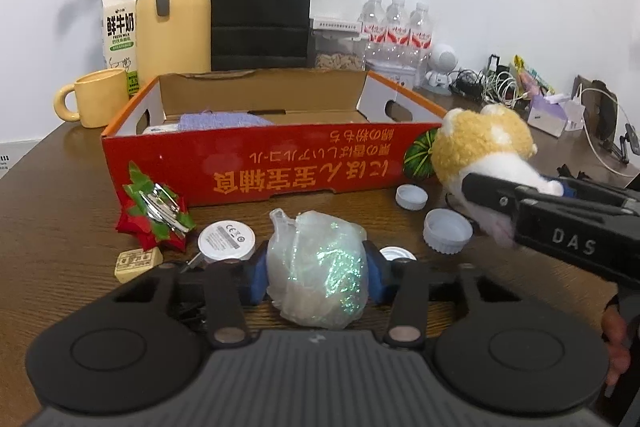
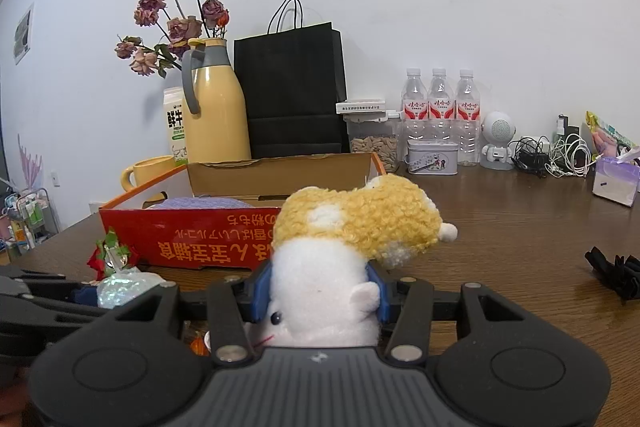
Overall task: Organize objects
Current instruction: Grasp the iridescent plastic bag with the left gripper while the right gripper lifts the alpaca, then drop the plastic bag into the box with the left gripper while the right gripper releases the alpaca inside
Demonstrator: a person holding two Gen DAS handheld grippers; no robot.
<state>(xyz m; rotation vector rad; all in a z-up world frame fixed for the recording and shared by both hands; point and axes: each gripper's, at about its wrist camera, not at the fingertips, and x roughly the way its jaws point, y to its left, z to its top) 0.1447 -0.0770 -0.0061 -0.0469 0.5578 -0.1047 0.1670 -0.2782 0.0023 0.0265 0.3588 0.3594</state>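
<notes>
My left gripper (image 1: 318,273) is shut on a crumpled clear plastic bag with iridescent glitter (image 1: 320,271), low over the brown table. My right gripper (image 2: 318,293) is shut on a white and yellow plush toy (image 2: 352,227), held above the table to the right of the red cardboard box (image 2: 188,239). In the left wrist view the right gripper (image 1: 516,193) and plush toy (image 1: 480,143) sit by the right corner of the box (image 1: 256,167). The open box holds a purple cloth (image 1: 220,121).
On the table before the box lie a red and green bow (image 1: 154,215), a white round disc (image 1: 226,241), a small wooden block (image 1: 138,263) and two white lids (image 1: 448,231). A yellow mug (image 1: 96,103), milk carton, yellow thermos (image 1: 174,23), black bag, water bottles (image 1: 396,27) and cables stand behind.
</notes>
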